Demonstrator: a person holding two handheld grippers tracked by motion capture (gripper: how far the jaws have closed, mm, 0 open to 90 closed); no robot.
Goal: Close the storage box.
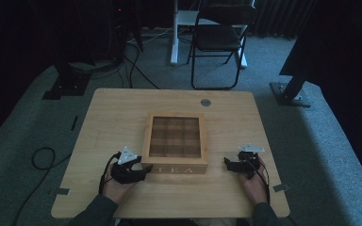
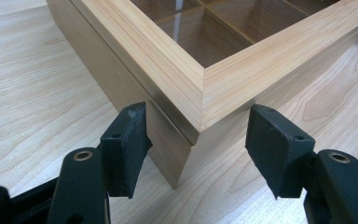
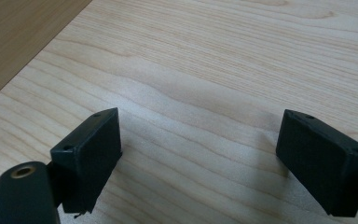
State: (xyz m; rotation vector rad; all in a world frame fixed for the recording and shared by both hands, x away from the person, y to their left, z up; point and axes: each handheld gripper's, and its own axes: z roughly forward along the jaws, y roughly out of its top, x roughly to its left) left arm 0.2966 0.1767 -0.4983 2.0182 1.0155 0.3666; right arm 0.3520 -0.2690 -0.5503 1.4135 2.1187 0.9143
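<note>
Left claw [image 2: 196, 154] agape astride tea box [image 2: 200, 88] corner

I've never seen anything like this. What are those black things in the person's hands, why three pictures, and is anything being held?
A person sits at a wooden table with a hand-held two-jaw gripper in each hand. The high view looks down from above; the other two come from cameras riding on the grippers. A wooden tea box with a glass lid lies in the middle. The left gripper has its open jaws on either side of the box's near corner, not pressing it. The right gripper is open over bare wood. Nothing is held.
</note>
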